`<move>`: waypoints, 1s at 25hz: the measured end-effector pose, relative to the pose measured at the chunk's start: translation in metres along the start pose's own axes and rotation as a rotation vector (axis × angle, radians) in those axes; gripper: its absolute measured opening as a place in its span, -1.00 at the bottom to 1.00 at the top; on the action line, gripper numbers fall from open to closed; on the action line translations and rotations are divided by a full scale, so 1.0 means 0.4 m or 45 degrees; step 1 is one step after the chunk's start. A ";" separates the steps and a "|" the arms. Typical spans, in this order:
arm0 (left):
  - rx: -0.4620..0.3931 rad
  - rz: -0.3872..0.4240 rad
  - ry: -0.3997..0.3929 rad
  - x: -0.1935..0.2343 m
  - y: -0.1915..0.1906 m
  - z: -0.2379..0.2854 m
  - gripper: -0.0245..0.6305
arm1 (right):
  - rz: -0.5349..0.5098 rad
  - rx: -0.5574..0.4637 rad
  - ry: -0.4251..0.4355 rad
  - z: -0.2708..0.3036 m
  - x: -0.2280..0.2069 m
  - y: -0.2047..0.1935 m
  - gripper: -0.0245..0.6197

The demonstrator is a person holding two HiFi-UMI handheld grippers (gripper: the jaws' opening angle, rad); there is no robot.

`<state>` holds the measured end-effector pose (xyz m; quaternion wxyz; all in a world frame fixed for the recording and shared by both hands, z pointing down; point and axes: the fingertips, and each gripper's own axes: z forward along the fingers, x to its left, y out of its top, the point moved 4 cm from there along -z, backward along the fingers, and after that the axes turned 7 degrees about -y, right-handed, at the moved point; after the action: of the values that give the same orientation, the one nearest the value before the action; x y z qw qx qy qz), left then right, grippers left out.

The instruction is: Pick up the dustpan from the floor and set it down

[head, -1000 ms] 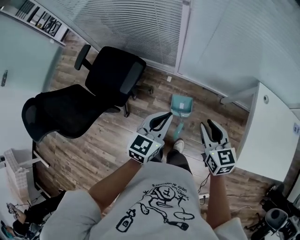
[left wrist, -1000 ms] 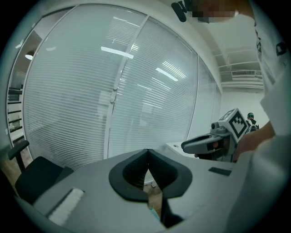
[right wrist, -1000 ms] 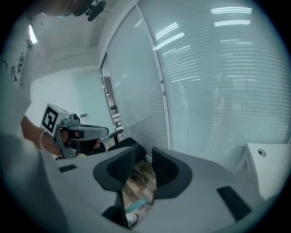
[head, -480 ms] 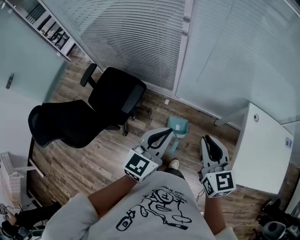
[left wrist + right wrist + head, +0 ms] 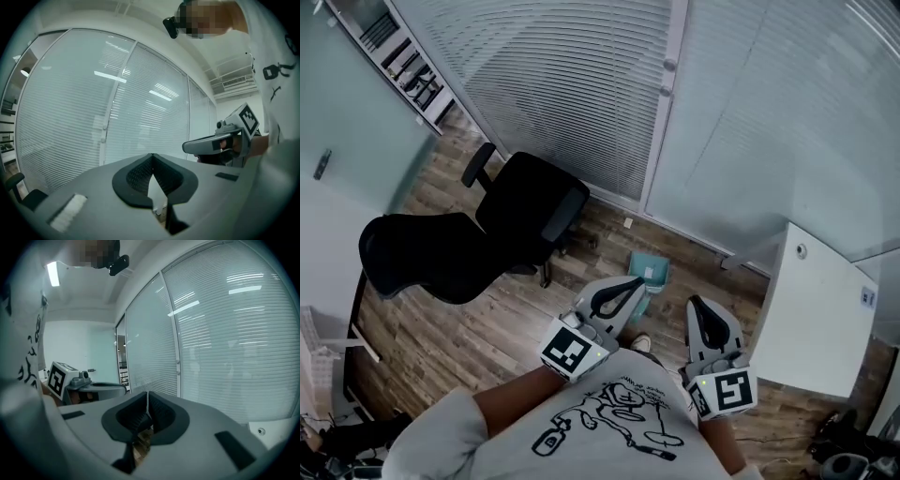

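Below, dustpan (image 5: 647,271) on open floor (image 5: 487,330) by glass wall (image 5: 581,112); left tool (image 5: 636,281), right tool (image 5: 697,303) pressed together, empty.

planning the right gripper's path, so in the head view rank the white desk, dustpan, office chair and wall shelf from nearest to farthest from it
1. white desk, just to the right of the right gripper.
2. dustpan, lying ahead and to its left.
3. office chair, farther left.
4. wall shelf, in the far upper left corner.
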<state>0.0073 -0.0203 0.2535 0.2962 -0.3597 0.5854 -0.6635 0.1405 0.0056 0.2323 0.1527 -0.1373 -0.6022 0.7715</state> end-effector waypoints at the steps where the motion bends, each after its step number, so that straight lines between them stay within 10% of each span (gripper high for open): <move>1: -0.009 0.000 -0.002 -0.004 0.003 -0.002 -0.93 | -0.002 -0.004 -0.001 -0.002 0.004 0.001 -0.90; 25: 0.021 -0.062 0.025 0.006 -0.032 -0.003 -0.93 | -0.013 -0.012 -0.024 0.014 -0.007 0.001 -0.90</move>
<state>0.0051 -0.0197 0.2663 0.2771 -0.3650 0.5737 -0.6789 0.1409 -0.0005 0.2335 0.1503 -0.1275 -0.6078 0.7693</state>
